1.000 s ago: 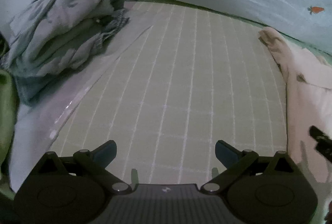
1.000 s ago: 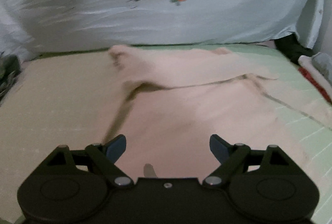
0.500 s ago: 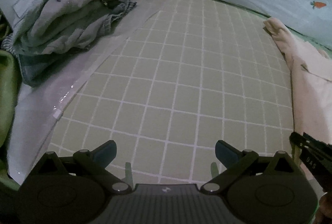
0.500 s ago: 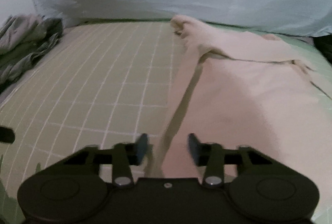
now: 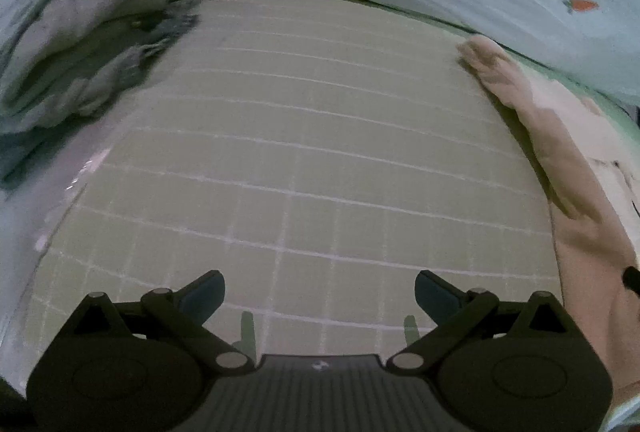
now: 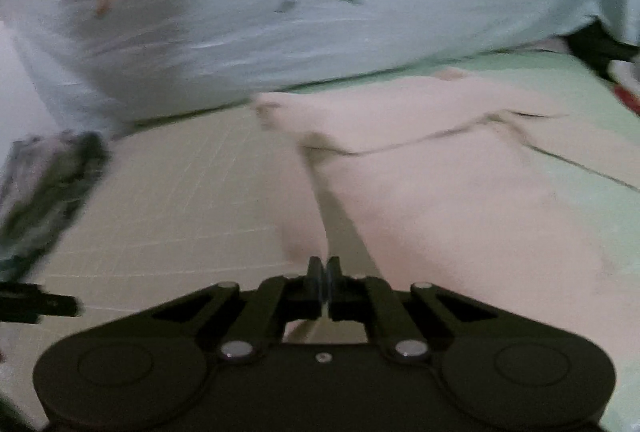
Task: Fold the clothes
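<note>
Your left tongs (image 5: 318, 290) hang spread over the bare grid mat (image 5: 304, 152), holding nothing. Your right tongs (image 6: 323, 272) are pressed together on the near edge of the pink garment (image 6: 460, 192) (right half of the mat). The fold looks just begun; next, bring the left across to pinch another edge.

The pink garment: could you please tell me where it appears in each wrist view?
Left wrist: the pink garment runs down the right edge, beside the grid mat.
Right wrist: it fills centre and right, ahead of the shut right tool.
Shared landmark: the grey clothes pile, left in both.
</note>
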Available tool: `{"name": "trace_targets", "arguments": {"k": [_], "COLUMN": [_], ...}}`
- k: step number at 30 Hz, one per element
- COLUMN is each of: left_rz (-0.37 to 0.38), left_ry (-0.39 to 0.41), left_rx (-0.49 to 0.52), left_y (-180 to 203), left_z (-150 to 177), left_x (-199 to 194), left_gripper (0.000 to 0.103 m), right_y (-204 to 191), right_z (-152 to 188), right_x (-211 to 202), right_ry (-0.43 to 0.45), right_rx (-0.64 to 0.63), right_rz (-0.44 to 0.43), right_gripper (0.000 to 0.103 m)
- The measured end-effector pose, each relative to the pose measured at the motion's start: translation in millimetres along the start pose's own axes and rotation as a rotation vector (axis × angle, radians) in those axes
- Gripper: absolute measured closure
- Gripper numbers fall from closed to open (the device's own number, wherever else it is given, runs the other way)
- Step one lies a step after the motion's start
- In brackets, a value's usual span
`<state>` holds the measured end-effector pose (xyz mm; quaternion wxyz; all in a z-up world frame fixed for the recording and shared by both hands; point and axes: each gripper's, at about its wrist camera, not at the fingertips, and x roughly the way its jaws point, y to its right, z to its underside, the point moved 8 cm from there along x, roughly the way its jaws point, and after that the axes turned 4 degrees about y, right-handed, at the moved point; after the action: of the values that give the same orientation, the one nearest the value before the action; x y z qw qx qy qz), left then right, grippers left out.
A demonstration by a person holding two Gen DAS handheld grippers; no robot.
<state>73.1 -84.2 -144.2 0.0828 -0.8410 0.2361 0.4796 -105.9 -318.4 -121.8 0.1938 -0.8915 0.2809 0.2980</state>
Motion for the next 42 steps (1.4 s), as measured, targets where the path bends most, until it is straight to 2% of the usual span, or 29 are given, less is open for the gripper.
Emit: {"name": "trace_targets", "arguments": {"k": [4,8,11,12,14,16,19,25,32,37,42], "left_rz": [0.007,-0.003,-0.011,-0.014,-0.018,-0.019,-0.03,-0.038,-0.006,0.036,0.088], "left_ry": [-0.004,0.003,-0.009,-0.007,-0.004,-0.01,-0.009,0.039,0.075,0.071,0.041], "left_rx": [0.047,0.047,0.02,0.002,-0.043,-0.095,-0.134,-0.187,-0.227,-0.218,-0.194], "left_y": [19.0,31.7,45.6,50.8,62.0,73.5,92.6,120.9,141.2,151.6,164.1], "left_z": [-1.5,-6.3,-8.7,-9.7,-13.1,-17.1,-25.4,-57.4,-132.1,-185.2,-211.9], "left_x": [2.1,3.2,6.9,7.9,10.8,15.6,24.2,45.5,92.6,135.9,169.2], "left_gripper": [0.003,0.003,0.003,0.002,0.002,0.002,0.002,0.003,0.003,0.005,0.014], "right_y": [26.2,26.5,28.3,32.5,43.4,56.3,86.3,172.2,251.9,284.0,288.0], "right_z": [15.2,29.6,29.4,27.5,20.9,7.2,-22.5,-75.4,-133.4,-168.5,-180.1], "right_x": [20.2,28.5,25.6,24.0,18.4,11.6,10.7,40.4,110.3,179.8,225.0], "right_ry": [-0.063,-0.099,-0.106,-0.109,-0.106,-0.087,-0.064,-0.043,-0.036,-0.034,-0.051], "right_rx": [-0.073,-0.132,-0.143,-0.133,-0.104,-0.08,-0.079,-0.011,0.082,0.161,0.166], "right_rz": [0.088,0.122,0.127,0.112,0.063,0.007,-0.005,0.06,0.141,0.195,0.204], "right_gripper": [0.098,0.094,0.075,0.067,0.06,0.047,0.04,0.037,0.037,0.036,0.036]}}
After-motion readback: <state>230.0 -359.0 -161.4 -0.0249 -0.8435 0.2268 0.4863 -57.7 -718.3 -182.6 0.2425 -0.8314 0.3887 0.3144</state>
